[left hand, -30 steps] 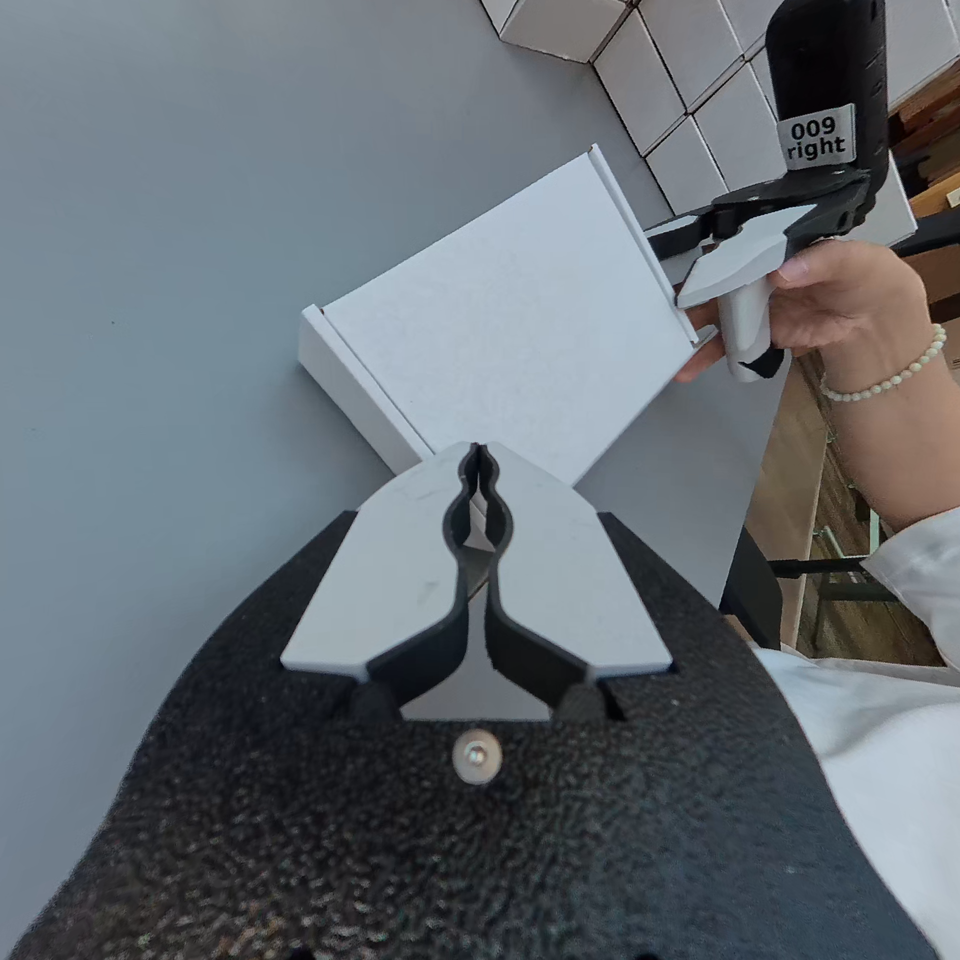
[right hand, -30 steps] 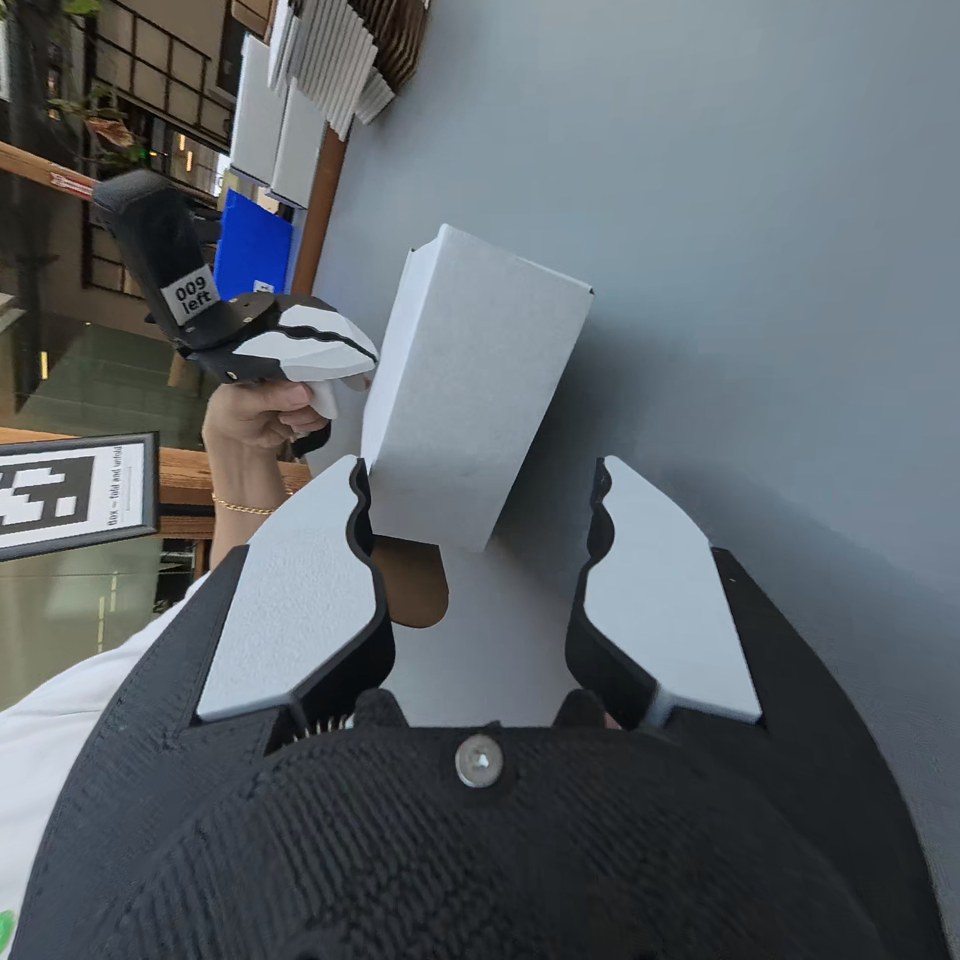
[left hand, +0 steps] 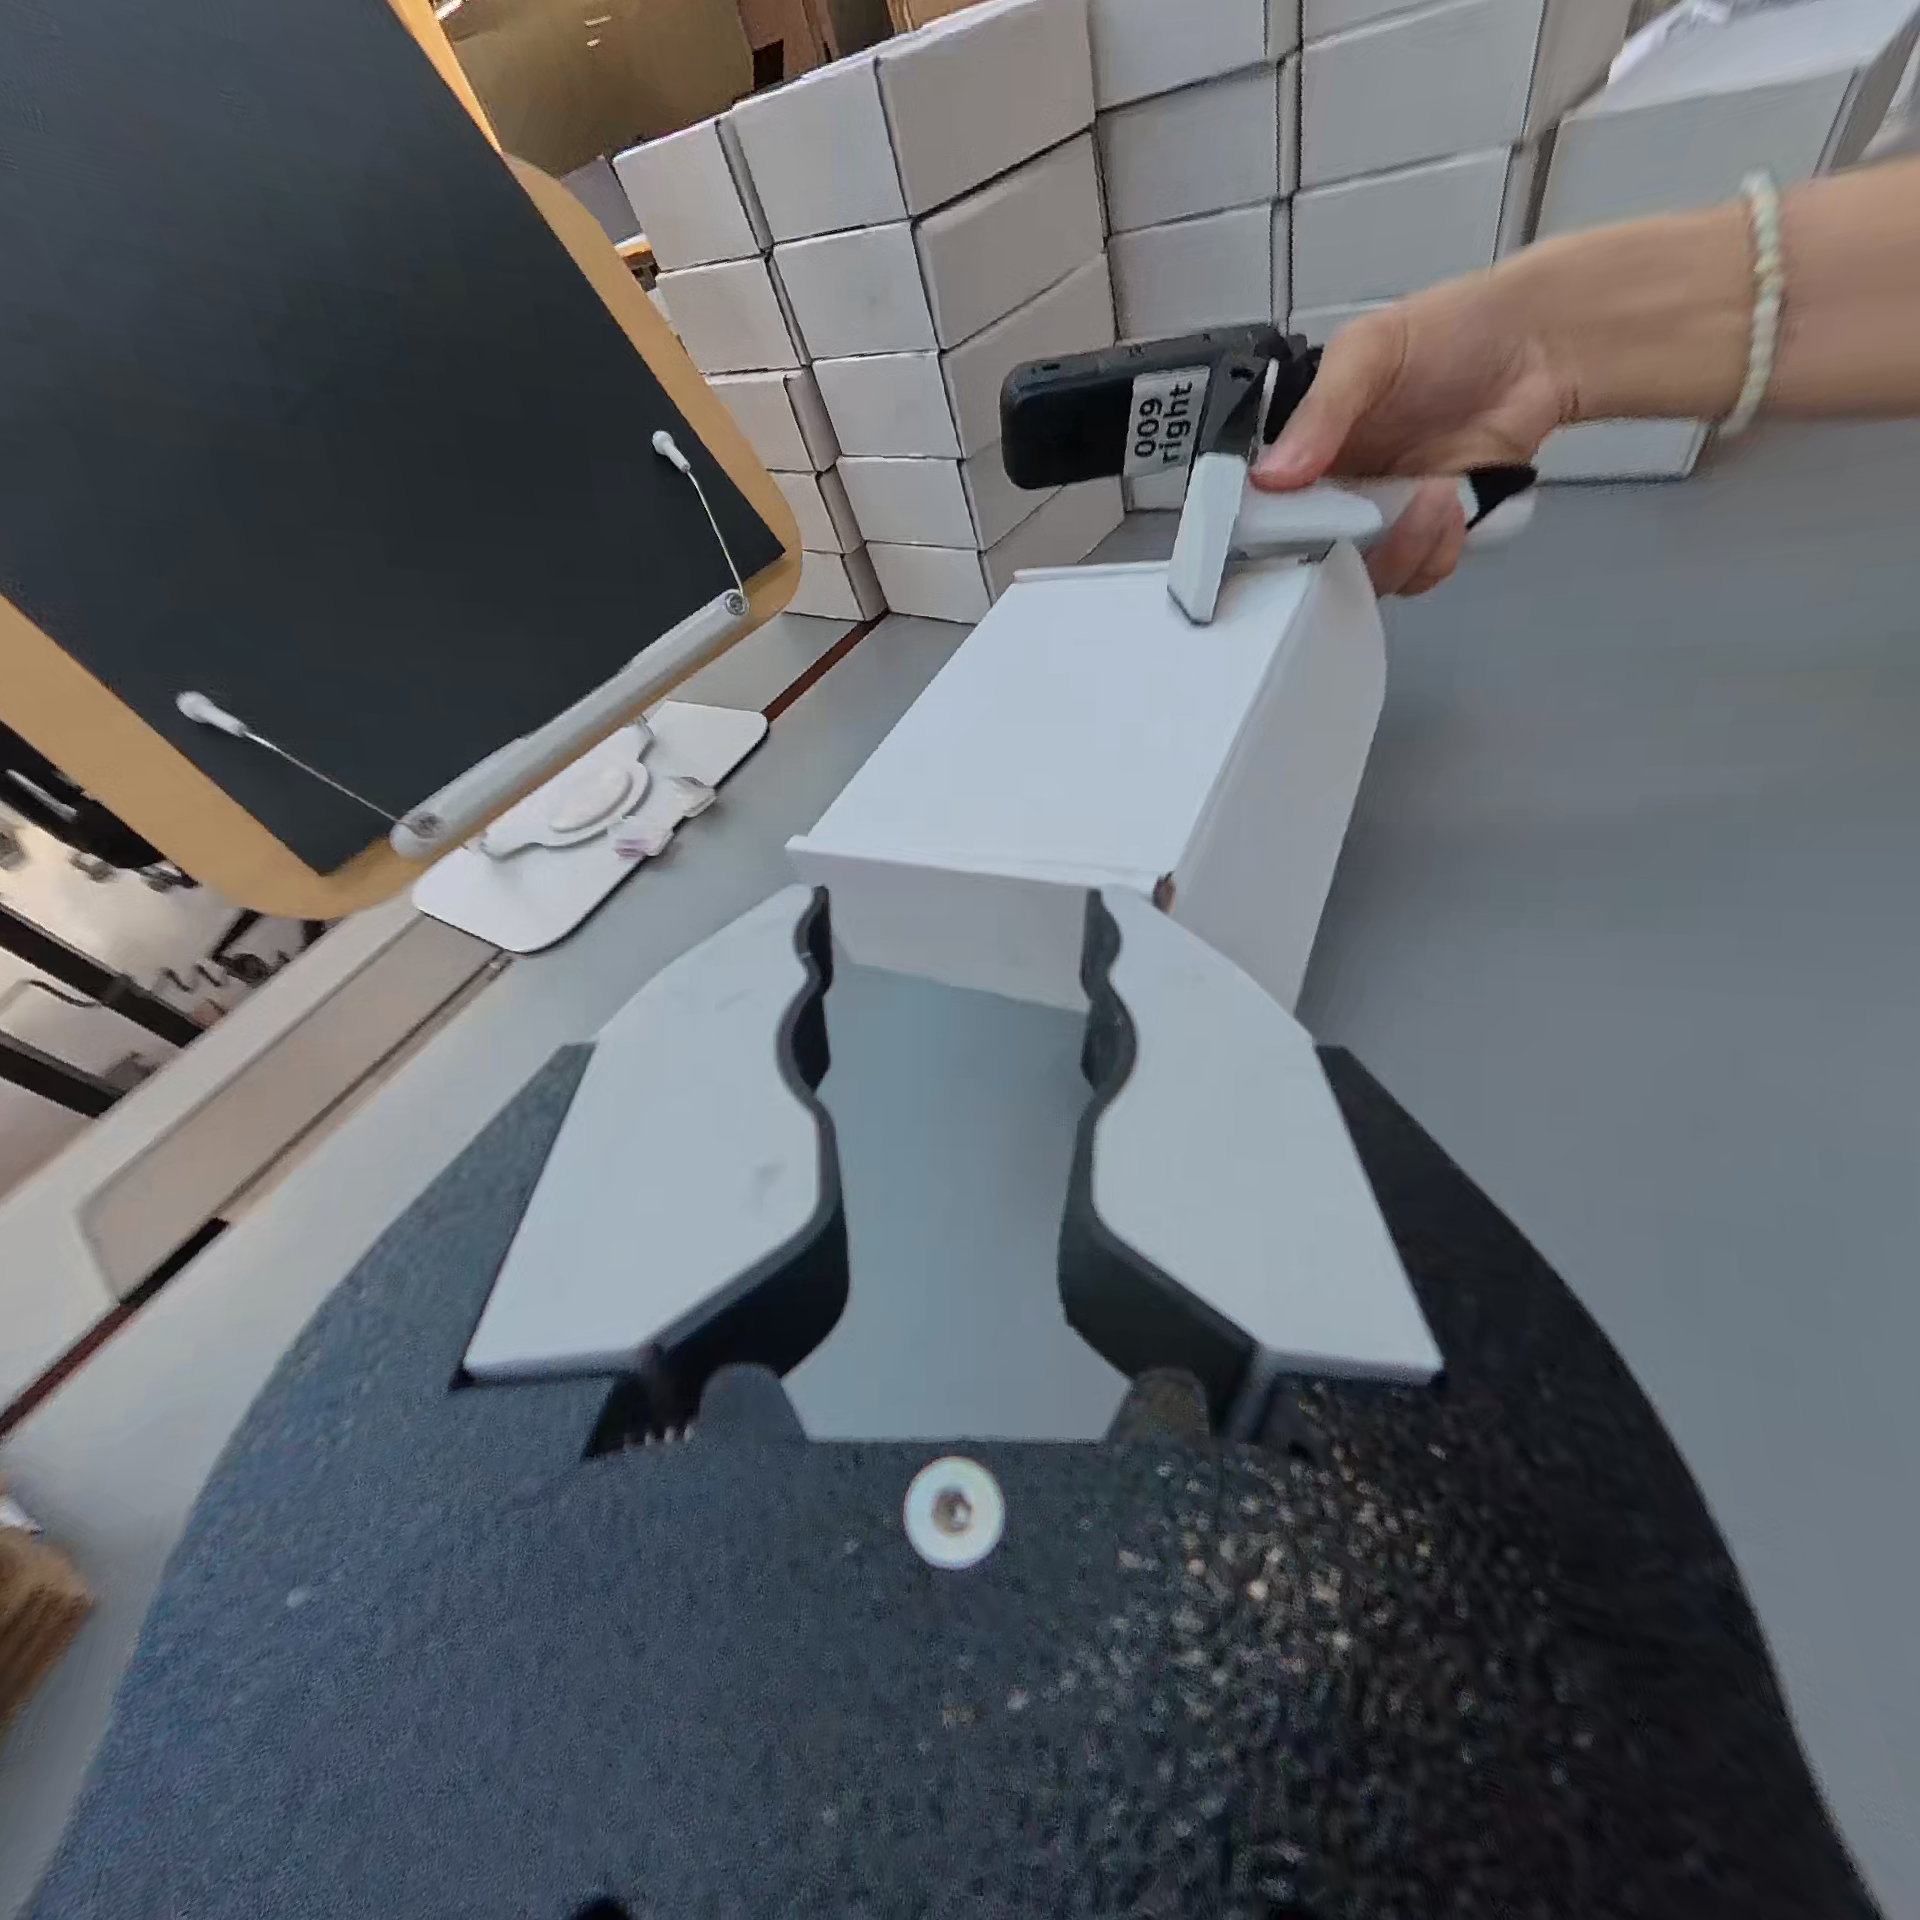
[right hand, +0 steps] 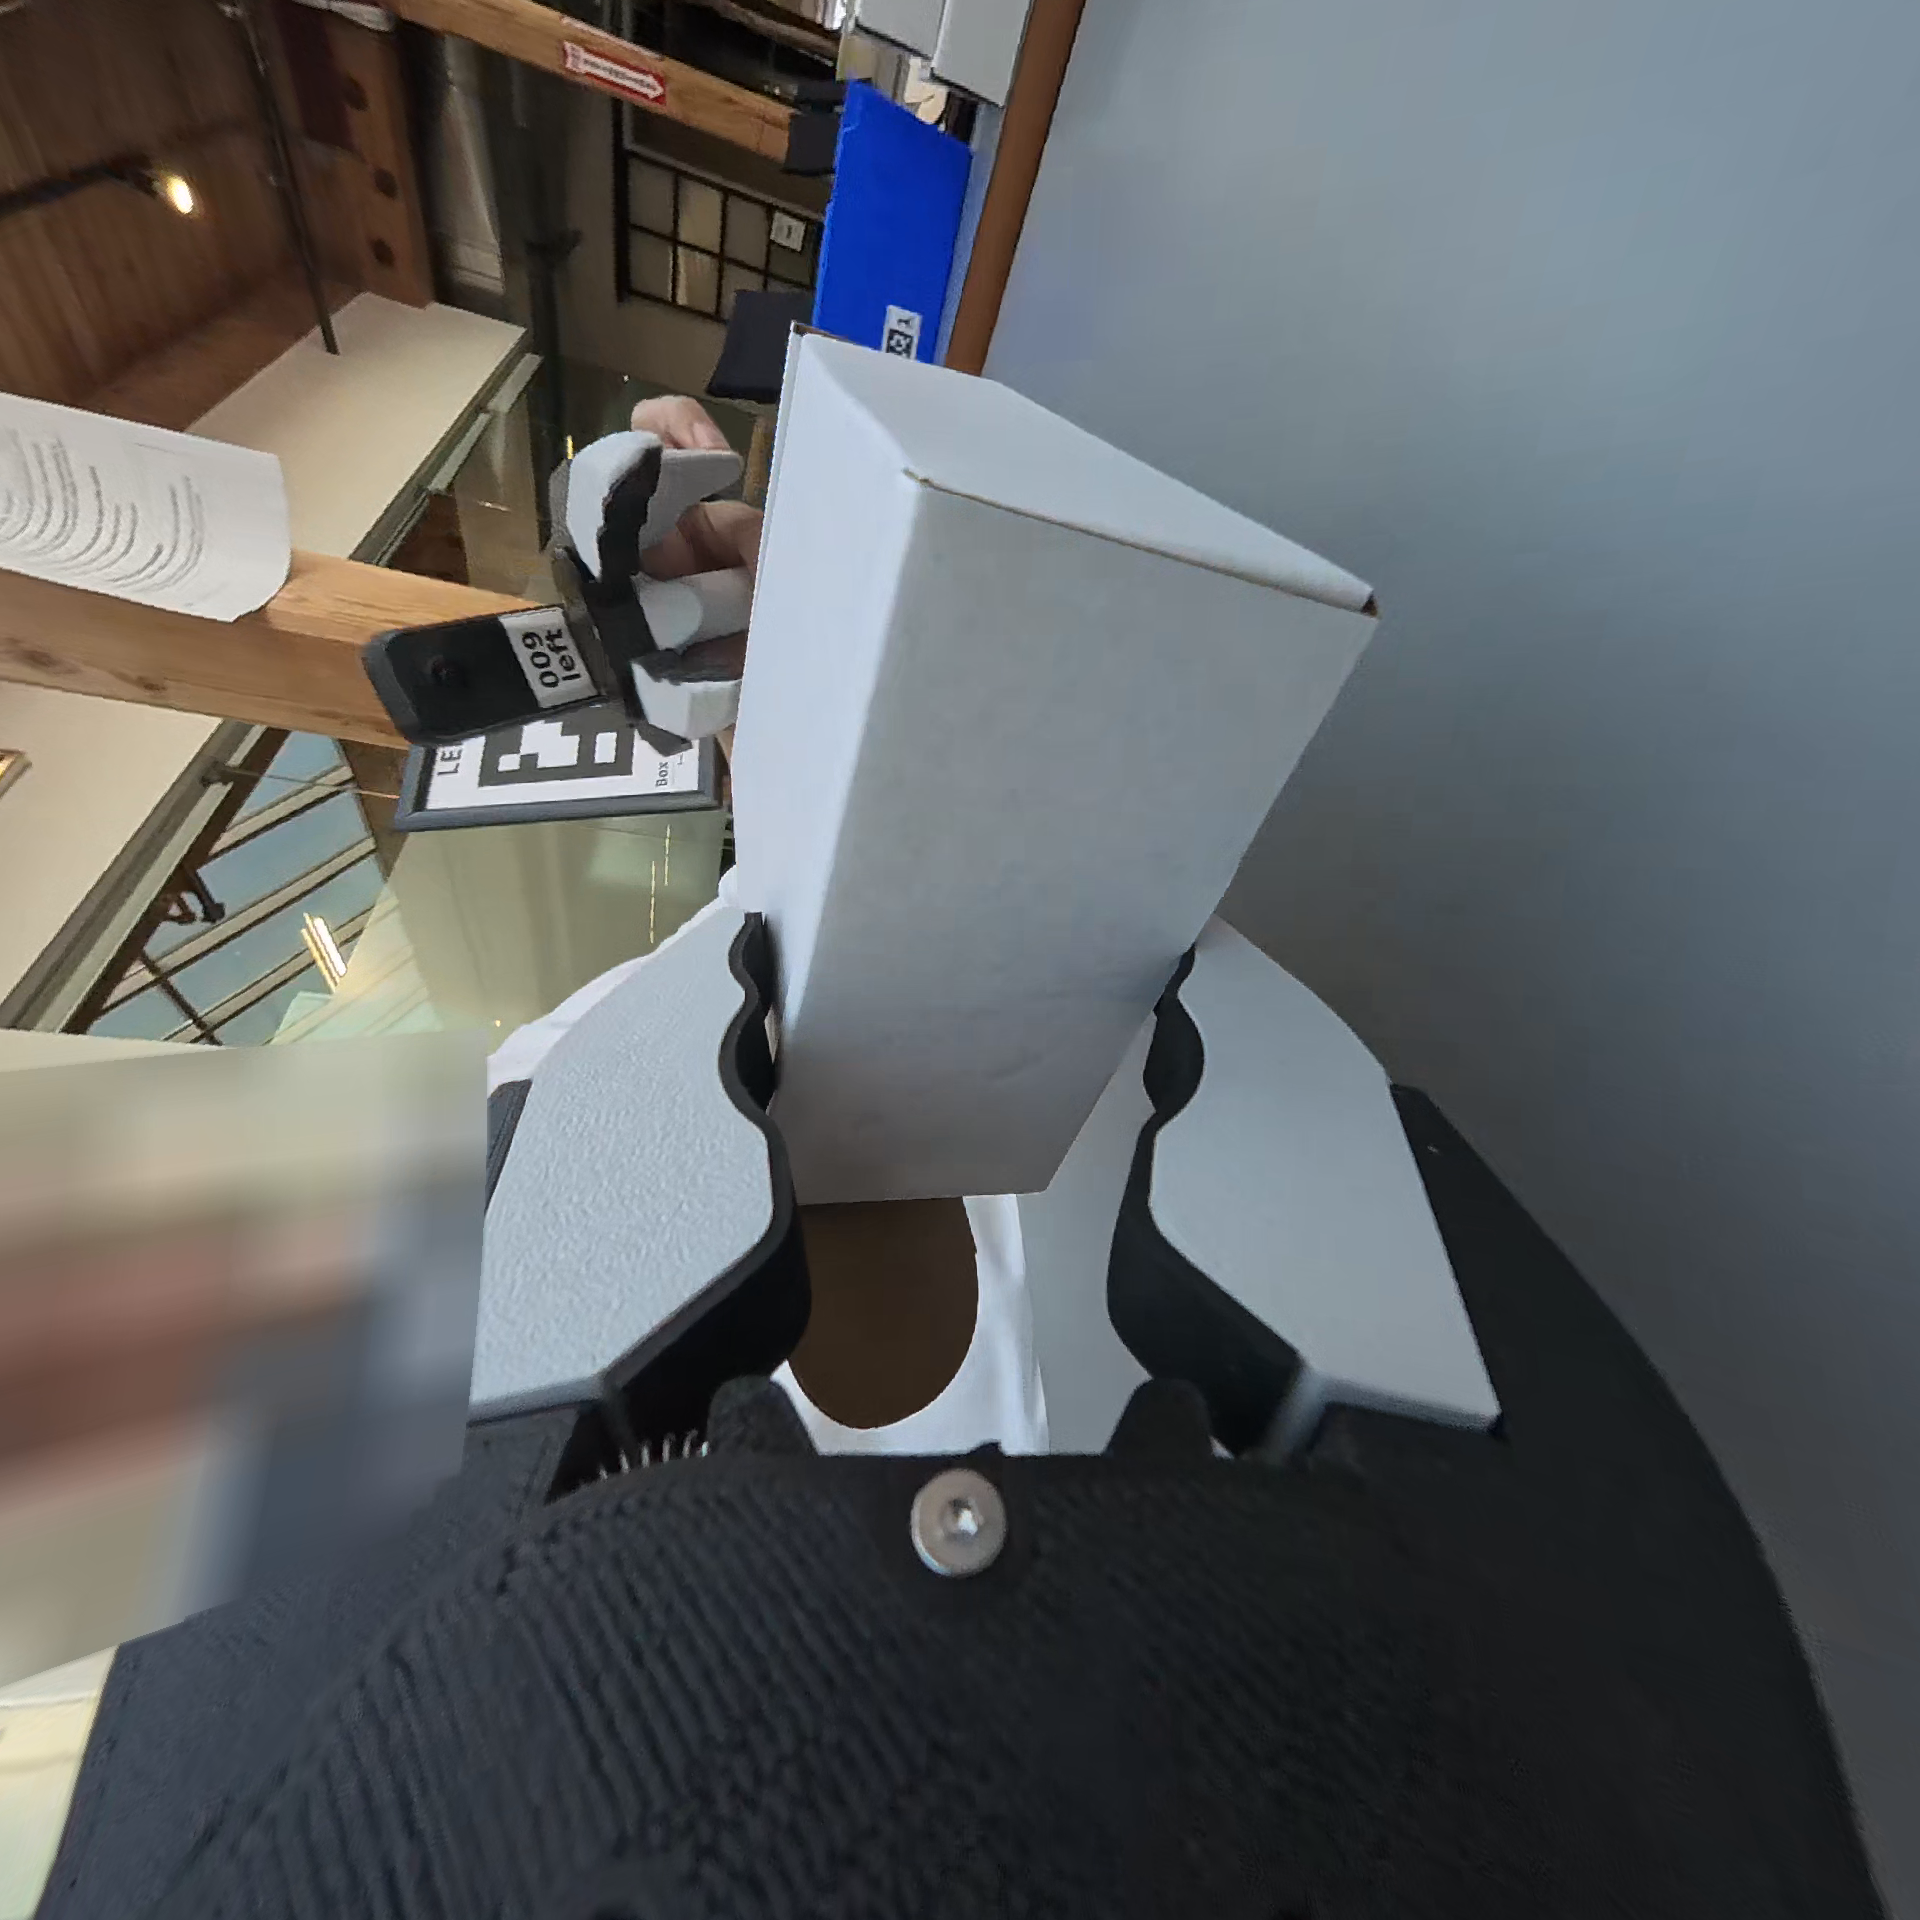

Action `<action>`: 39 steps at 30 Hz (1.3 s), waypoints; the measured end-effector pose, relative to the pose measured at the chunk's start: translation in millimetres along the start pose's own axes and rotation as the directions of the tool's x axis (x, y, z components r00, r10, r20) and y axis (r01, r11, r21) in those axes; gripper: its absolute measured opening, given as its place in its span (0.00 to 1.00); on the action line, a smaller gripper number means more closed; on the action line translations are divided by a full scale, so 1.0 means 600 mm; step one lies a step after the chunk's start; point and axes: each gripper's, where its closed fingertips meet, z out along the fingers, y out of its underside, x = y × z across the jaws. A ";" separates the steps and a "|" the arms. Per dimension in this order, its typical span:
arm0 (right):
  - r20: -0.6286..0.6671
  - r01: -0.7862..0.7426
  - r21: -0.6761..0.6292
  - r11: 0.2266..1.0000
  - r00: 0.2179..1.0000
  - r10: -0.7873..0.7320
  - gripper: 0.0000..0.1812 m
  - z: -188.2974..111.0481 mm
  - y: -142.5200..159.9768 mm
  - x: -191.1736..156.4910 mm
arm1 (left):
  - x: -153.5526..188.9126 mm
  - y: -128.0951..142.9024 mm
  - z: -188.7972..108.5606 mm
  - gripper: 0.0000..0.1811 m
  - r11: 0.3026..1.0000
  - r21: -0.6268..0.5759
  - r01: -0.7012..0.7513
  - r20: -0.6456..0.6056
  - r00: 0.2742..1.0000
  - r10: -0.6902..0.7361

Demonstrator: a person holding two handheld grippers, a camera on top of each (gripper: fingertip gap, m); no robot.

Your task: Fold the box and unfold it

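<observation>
While white box [left hand: 1091,769] sits assembled on grey tabletop [left hand: 1621,935], left gripper [left hand: 951,966] stands at its near end, jaws apart, front flap between fingertips, no clamping evident. Right gripper [right hand: 961,1023] at far end, jaws spread wide around box end; contact on left finger [right hand: 644,1174], firm grip not confirmed. Stacked white boxes [left hand: 935,291] far behind. Black board on stand [left hand: 312,436] far left.
</observation>
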 end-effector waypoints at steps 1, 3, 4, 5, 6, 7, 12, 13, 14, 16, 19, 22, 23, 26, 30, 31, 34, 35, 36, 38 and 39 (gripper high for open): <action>0.022 0.001 -0.012 1.000 1.000 -0.001 0.41 -0.004 0.006 -0.006 | 0.000 0.000 -0.007 0.31 0.993 -0.029 -0.112 0.026 0.993 0.112; 0.037 0.019 -0.057 0.998 0.999 -0.017 0.40 -0.008 0.022 -0.010 | -0.001 0.009 -0.016 0.37 0.932 -0.097 -0.348 0.080 0.931 0.356; 0.045 0.031 -0.079 0.996 0.999 -0.027 0.40 -0.008 0.031 -0.012 | 0.000 0.012 -0.017 0.40 0.877 -0.123 -0.465 0.112 0.871 0.478; 0.062 0.036 -0.092 0.995 0.998 -0.031 0.41 -0.007 0.037 -0.016 | 0.006 0.013 -0.018 0.43 0.807 -0.138 -0.575 0.142 0.795 0.590; 0.082 0.037 -0.101 0.994 0.996 -0.028 0.40 -0.005 0.042 -0.020 | 0.018 0.014 -0.016 0.43 0.727 -0.149 -0.671 0.155 0.710 0.687; 0.101 0.034 -0.106 0.994 0.995 -0.023 0.41 -0.002 0.045 -0.023 | 0.032 0.016 -0.012 0.44 0.640 -0.163 -0.751 0.161 0.619 0.768; 0.140 0.028 -0.158 0.987 0.990 -0.005 0.41 0.021 0.063 -0.026 | 0.096 0.002 0.015 0.47 0.240 -0.180 -0.954 0.247 0.193 0.950; 0.149 0.025 -0.170 0.985 0.989 0.000 0.41 0.025 0.066 -0.027 | 0.104 -0.003 0.019 0.48 0.240 -0.163 -0.957 0.267 0.191 0.945; 0.157 0.022 -0.177 0.984 0.988 0.007 0.42 0.030 0.068 -0.028 | 0.110 -0.008 0.022 0.48 0.255 -0.141 -0.957 0.282 0.208 0.937; 0.167 0.017 -0.188 0.982 0.986 0.015 0.41 0.035 0.070 -0.031 | 0.127 -0.020 0.022 0.48 0.256 -0.088 -0.963 0.311 0.218 0.925; 0.168 0.024 -0.215 0.976 0.986 0.013 0.41 0.044 0.075 -0.033 | 0.150 -0.022 0.026 0.44 0.172 -0.048 -0.984 0.292 0.151 0.945; 0.171 0.036 -0.221 0.975 0.985 0.002 0.41 0.049 0.075 -0.032 | 0.165 -0.012 0.032 0.39 0.140 -0.016 -0.990 0.240 0.133 0.962; 0.179 0.028 -0.204 0.979 0.984 0.009 0.41 0.049 0.071 -0.032 | 0.169 -0.010 0.032 0.38 0.140 0.000 -0.990 0.225 0.136 0.965; 0.183 0.068 -0.130 0.989 0.982 -0.044 0.42 0.047 0.054 -0.033 | 0.164 -0.010 0.033 0.37 0.187 -0.020 -0.982 0.204 0.179 0.963; 0.155 0.240 0.152 0.959 0.952 -0.263 0.58 -0.017 -0.015 -0.071 | 0.154 -0.027 0.026 0.36 0.444 0.027 -0.896 0.180 0.441 0.879; 0.155 0.263 0.227 0.938 0.941 -0.301 0.57 -0.043 -0.029 -0.089 | 0.146 -0.035 0.022 0.36 0.540 0.057 -0.839 0.169 0.542 0.823; 0.094 0.416 0.353 0.838 0.876 -0.474 0.64 -0.104 -0.036 -0.136 | 0.120 -0.048 0.008 0.37 0.785 0.132 -0.605 0.083 0.796 0.599; 0.040 0.481 0.370 0.794 0.846 -0.531 0.64 -0.117 -0.033 -0.145 | 0.113 -0.046 0.005 0.37 0.855 0.150 -0.496 0.027 0.866 0.498; -0.024 0.552 0.375 0.745 0.809 -0.587 0.63 -0.126 -0.029 -0.150 | 0.107 -0.042 0.005 0.37 0.913 0.162 -0.376 -0.037 0.922 0.386; -0.156 0.686 0.341 0.643 0.716 -0.681 0.57 -0.131 -0.017 -0.152 | 0.096 -0.028 0.007 0.36 0.975 0.167 -0.149 -0.149 0.973 0.174; -0.214 0.745 0.304 0.594 0.661 -0.720 0.54 -0.128 -0.008 -0.149 | 0.091 -0.018 0.009 0.36 0.984 0.166 -0.063 -0.190 0.977 0.095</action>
